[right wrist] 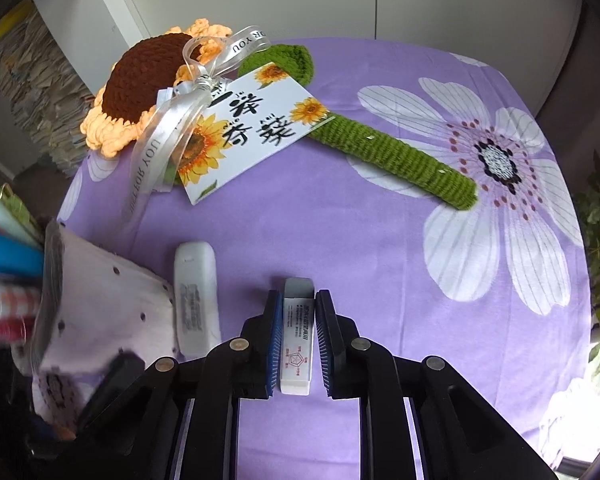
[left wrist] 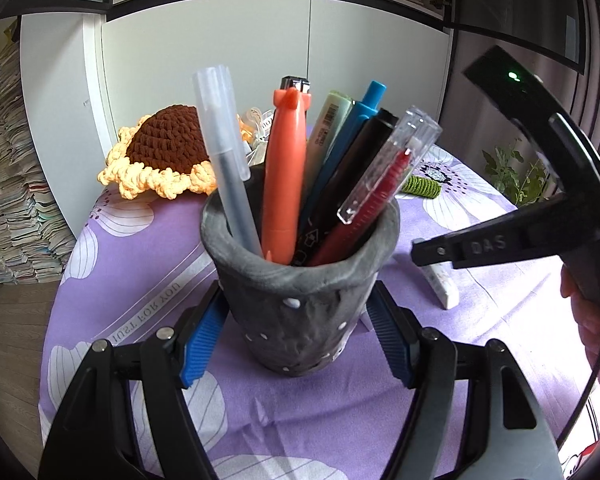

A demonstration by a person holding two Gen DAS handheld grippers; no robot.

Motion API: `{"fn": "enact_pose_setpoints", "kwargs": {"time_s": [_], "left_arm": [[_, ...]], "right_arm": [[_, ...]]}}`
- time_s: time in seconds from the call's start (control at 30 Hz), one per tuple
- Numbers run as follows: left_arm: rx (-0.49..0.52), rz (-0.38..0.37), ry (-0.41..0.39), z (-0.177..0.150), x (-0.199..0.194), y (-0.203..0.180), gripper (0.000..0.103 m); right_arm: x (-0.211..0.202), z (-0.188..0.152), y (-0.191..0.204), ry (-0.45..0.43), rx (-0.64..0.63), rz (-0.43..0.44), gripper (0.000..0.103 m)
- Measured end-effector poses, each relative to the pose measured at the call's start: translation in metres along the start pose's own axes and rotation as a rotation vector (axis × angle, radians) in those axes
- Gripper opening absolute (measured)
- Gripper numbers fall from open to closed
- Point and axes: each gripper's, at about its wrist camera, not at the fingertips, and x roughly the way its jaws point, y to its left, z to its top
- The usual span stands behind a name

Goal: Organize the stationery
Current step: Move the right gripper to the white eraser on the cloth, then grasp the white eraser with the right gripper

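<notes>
Between my right gripper's (right wrist: 297, 344) pads, a clamped white eraser (right wrist: 297, 344) risks slipping; left gripper (left wrist: 296, 344) grips the pen cup (left wrist: 300, 280).

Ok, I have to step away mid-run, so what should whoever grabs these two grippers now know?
Left gripper: clamped on the grey pen holder, which stands on the purple cloth.
Right gripper: closed on the white eraser, low over the cloth.
Done: pens stand in the holder.
Left: the eraser probably goes to the holder; a second white oblong piece lies beside the holder, untouched.
</notes>
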Motion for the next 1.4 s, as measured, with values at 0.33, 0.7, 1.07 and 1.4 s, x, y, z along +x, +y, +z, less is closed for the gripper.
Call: {"fn": "enact_pose_setpoints", "kwargs": {"time_s": [0.33, 0.7, 1.07, 1.4], "left_arm": [[0.004, 0.040, -0.063, 0.003, -0.008, 0.000, 0.079], [-0.013, 0.005, -0.062, 0.005, -0.009, 0.001, 0.069], [-0.002, -0.012, -0.065, 0.004, -0.011, -0.002, 0.069], [0.001, -0.015, -0.064, 0.005, -0.010, -0.002, 0.069]], "right_arm": [[-0.012, -0.036, -0.037, 0.042, 0.014, -0.034, 0.018], [-0.013, -0.041, -0.038, 0.040, -0.008, -0.045, 0.018], [-0.019, -0.043, -0.032, 0.020, -0.038, -0.060, 0.018], [-0.081, -0.036, -0.024, -0.190, -0.049, 0.001, 0.013]]}}
